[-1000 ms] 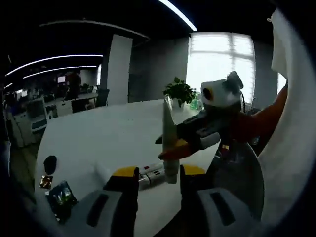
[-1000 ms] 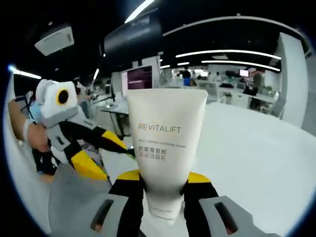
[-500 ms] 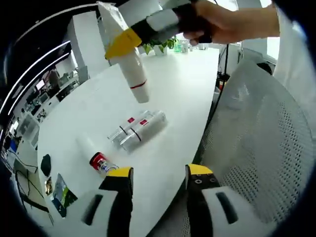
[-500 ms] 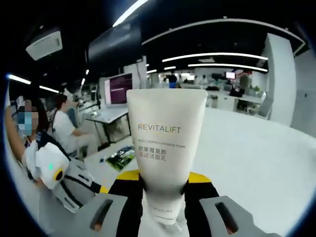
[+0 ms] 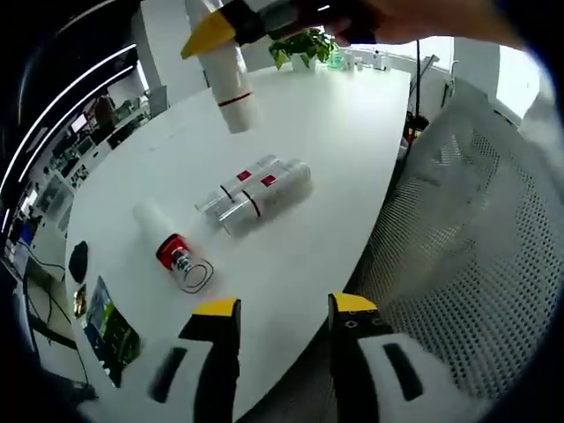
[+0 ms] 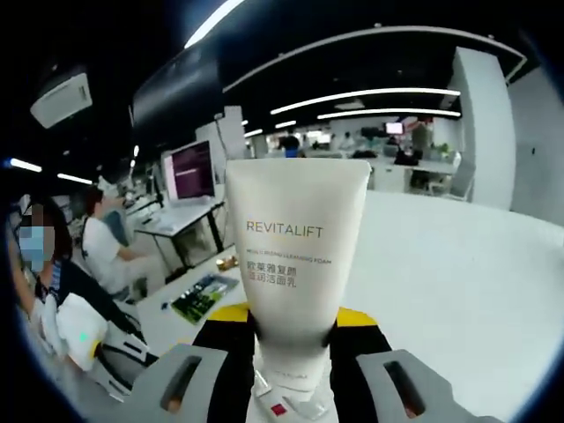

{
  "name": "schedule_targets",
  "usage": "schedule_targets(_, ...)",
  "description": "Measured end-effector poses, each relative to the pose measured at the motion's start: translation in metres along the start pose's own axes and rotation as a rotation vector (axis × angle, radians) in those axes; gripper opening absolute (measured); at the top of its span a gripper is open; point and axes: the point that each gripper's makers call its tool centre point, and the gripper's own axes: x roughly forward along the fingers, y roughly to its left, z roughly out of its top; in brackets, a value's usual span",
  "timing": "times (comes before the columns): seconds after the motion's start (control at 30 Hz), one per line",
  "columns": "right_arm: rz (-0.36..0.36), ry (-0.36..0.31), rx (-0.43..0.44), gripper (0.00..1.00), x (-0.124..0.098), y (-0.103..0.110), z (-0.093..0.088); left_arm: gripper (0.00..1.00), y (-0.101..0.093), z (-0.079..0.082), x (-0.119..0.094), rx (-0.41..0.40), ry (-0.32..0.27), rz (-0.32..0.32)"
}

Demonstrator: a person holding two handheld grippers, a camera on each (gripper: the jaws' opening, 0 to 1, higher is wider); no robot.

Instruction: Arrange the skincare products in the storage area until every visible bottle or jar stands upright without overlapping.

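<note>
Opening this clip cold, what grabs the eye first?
The white Revitalift tube, held upright in the right gripper, dominates the right gripper view. In the left gripper view, two silver bottles lie side by side on the white table, a red-capped bottle lying nearer the open left gripper.

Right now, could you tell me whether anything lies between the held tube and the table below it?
Nothing visible does. The tube, clamped in the right hand-held gripper, hangs over bare table; the lying bottles rest further along.

Two bottles (image 5: 254, 196) lay side by side on the white tabletop (image 5: 335, 141); the left gripper (image 5: 284, 319) hung open nearby.
</note>
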Motion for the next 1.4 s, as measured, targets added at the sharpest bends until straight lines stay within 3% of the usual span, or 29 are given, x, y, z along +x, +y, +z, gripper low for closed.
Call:
schedule_targets(0.27, -0.020, 0.008, -0.029, 0.28, 0.039, -0.018, -0.002, 0.24, 0.002, -0.009, 0.001, -0.027, 0.030, 0.007)
schedule_targets(0.43, -0.048, -0.005, -0.042, 0.28, 0.067, -0.040, -0.001, 0.22, 0.002, -0.011, 0.002, -0.037, 0.026, 0.013)
schedule_targets(1.0, -0.164, -0.015, 0.064, 0.28, 0.120, -0.102, -0.010, 0.17, -0.005, -0.024, 0.005, -0.080, 0.063, 0.005)
schedule_targets(1.4, -0.239, -0.007, -0.051, 0.28, 0.143, -0.125, -0.005, 0.14, -0.005, -0.024, 0.003, -0.083, 0.066, 0.010)
